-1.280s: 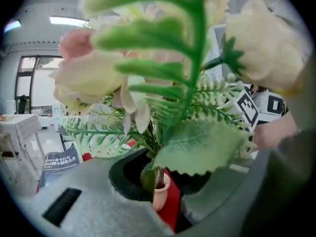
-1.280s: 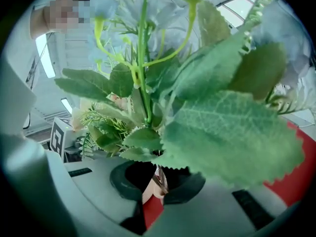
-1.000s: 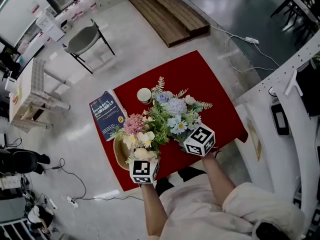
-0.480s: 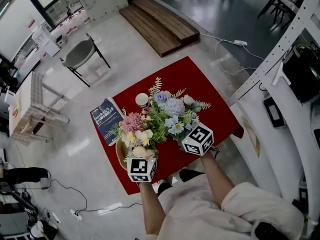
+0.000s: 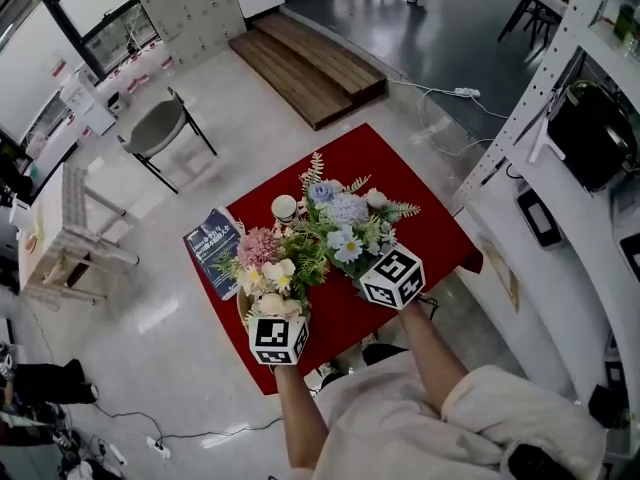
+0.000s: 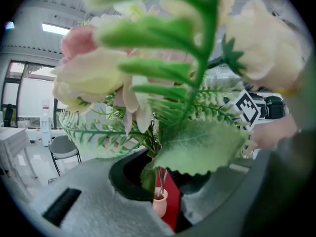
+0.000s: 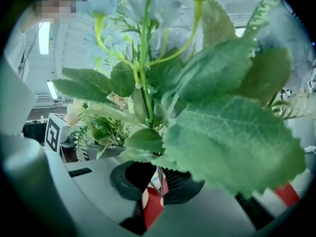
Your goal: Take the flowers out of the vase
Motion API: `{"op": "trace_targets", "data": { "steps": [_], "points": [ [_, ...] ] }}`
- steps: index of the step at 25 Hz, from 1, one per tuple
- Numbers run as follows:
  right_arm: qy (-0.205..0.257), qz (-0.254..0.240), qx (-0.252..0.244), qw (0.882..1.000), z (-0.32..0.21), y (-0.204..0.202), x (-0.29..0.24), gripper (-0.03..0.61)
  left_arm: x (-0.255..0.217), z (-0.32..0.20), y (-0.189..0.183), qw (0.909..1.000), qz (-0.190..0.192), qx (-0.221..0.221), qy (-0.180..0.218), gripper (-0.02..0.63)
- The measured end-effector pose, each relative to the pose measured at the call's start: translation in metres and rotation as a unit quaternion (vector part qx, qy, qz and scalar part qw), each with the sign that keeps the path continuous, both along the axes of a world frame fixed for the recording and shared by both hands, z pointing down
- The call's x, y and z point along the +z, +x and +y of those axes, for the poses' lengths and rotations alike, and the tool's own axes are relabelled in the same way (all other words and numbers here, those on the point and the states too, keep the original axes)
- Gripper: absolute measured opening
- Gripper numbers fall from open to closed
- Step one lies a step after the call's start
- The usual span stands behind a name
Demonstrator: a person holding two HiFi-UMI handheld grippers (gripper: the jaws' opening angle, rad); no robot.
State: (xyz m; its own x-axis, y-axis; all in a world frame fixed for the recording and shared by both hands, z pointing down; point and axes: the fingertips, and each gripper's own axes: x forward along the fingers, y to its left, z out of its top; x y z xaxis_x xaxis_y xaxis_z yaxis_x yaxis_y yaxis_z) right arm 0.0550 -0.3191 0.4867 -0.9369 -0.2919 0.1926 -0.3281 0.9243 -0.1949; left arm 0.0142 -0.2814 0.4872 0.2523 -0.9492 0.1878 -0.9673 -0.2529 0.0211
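On the red table (image 5: 420,183) I hold two bunches of artificial flowers. My left gripper (image 6: 160,177) is shut on the thin stems of the pink and cream bunch (image 5: 265,263); its marker cube (image 5: 277,340) shows in the head view. Below the jaws stands a small peach vase (image 6: 159,202), and the stems reach down to its mouth. My right gripper (image 7: 157,177) is shut on the stems of the blue and white bunch (image 5: 345,223), with its marker cube (image 5: 392,278) beside it. Leaves hide both sets of fingertips in the head view.
A blue book (image 5: 211,240) lies at the table's left edge. A round white vessel (image 5: 284,207) stands behind the flowers. A grey chair (image 5: 155,128) and a wooden platform (image 5: 315,63) are on the floor beyond. White shelving (image 5: 560,168) runs along the right.
Both grippers have risen a little with their bunches, so the flowers sit higher over the table. The head view has tilted and takes in more of the room.
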Motion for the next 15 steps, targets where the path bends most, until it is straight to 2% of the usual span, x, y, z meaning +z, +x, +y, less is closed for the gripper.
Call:
{"op": "trace_targets", "data": {
  "steps": [7, 15],
  "points": [
    [-0.007, 0.012, 0.034, 0.999, 0.0, 0.007, -0.003, 0.034, -0.002, 0.009, -0.01, 0.9999, -0.004, 0.014, -0.003, 0.084],
    [-0.013, 0.012, 0.081, 0.997, 0.003, 0.022, -0.011, 0.034, -0.01, 0.016, -0.016, 0.9991, 0.006, 0.041, 0.013, 0.084]
  ]
}}
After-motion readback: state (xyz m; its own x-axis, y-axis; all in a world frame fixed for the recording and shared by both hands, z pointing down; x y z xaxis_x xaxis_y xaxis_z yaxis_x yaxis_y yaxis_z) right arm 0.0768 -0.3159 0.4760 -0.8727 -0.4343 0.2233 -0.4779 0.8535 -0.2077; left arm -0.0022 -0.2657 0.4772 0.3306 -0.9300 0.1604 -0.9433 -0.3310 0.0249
